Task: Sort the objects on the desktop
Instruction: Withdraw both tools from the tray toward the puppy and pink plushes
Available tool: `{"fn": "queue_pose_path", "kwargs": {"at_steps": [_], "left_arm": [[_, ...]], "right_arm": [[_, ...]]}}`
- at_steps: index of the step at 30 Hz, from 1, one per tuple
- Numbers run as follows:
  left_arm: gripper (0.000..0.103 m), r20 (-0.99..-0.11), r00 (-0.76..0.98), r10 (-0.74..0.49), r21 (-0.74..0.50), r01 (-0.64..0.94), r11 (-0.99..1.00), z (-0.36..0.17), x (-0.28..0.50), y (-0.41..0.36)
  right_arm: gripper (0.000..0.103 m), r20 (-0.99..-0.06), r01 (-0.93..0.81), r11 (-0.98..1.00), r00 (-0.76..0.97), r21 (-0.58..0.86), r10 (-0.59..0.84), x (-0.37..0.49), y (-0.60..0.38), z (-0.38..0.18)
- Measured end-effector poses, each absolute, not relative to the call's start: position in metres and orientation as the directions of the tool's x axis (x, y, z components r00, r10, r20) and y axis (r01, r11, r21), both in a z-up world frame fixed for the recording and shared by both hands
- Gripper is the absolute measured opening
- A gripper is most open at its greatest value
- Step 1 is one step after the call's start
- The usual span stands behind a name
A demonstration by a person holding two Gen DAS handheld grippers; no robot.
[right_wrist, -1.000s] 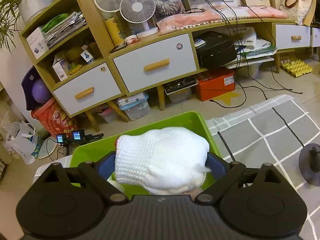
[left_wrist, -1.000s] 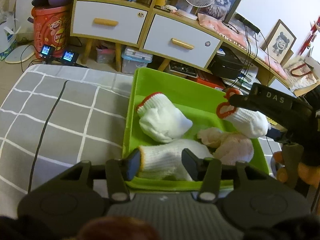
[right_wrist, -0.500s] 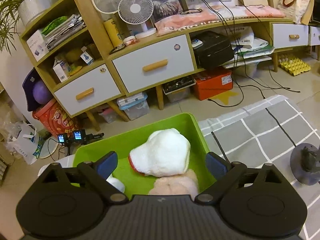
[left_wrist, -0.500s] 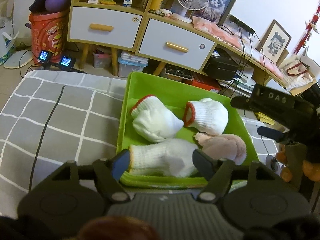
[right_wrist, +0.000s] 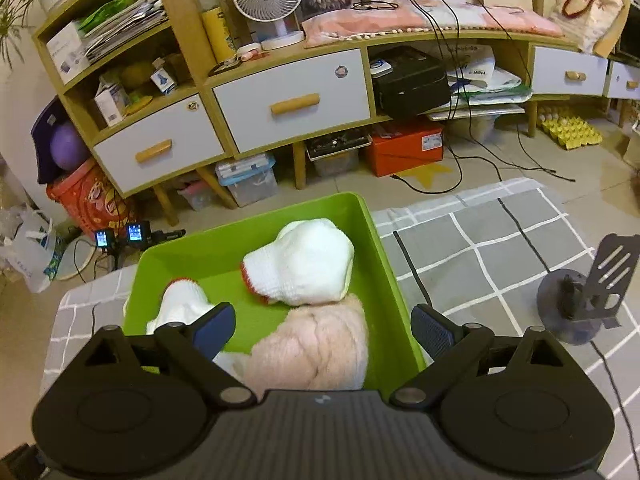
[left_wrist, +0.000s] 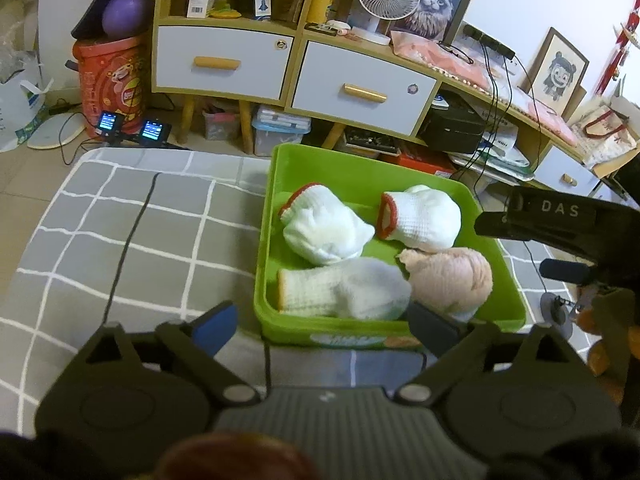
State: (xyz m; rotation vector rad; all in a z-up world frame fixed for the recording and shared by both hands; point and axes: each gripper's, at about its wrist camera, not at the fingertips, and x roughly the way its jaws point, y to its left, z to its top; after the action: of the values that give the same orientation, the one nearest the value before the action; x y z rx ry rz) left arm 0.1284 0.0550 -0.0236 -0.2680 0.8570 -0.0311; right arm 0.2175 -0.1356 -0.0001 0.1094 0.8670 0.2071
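Note:
A green tray (left_wrist: 267,240) sits on the grey checked cloth. In it lie a white glove with a red cuff (left_wrist: 324,226), a second red-cuffed white glove (left_wrist: 424,216), a white glove with a yellow cuff (left_wrist: 344,290) and a pink fluffy bundle (left_wrist: 452,276). My left gripper (left_wrist: 326,326) is open and empty, just in front of the tray's near wall. My right gripper (right_wrist: 324,326) is open and empty above the tray (right_wrist: 384,264), over the pink bundle (right_wrist: 316,352) and the red-cuffed glove (right_wrist: 304,268). Its body shows at the right of the left wrist view (left_wrist: 560,220).
A black cable (left_wrist: 128,232) runs across the cloth left of the tray. A dark round stand (right_wrist: 576,300) sits on the cloth to the right. A wooden drawer unit (left_wrist: 296,76), boxes and a red tub (left_wrist: 112,80) stand on the floor beyond the table edge.
My right gripper opened and dropped the red-cuffed white glove into the tray, then drew back. My left gripper opened, let go of the yellow-cuffed glove, and pulled back out of the tray.

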Motion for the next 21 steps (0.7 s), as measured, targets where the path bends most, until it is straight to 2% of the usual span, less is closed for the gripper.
{"fn": "queue_pose_path", "kwargs": {"at_steps": [7,21], "left_arm": [[0.102,-0.765,0.635,-0.113,-0.23,-0.105,0.968,-0.018,0.119,0.058],[0.102,-0.821,0.559,-0.115,-0.221,-0.126,0.967,-0.015,0.097,0.066]], "right_arm": [[0.095,-0.769,-0.171,0.968,0.588,0.186,0.252,0.197,-0.133,0.007],[0.095,-0.801,-0.187,0.96,0.53,0.208,0.277,0.159,-0.143,0.015]]}}
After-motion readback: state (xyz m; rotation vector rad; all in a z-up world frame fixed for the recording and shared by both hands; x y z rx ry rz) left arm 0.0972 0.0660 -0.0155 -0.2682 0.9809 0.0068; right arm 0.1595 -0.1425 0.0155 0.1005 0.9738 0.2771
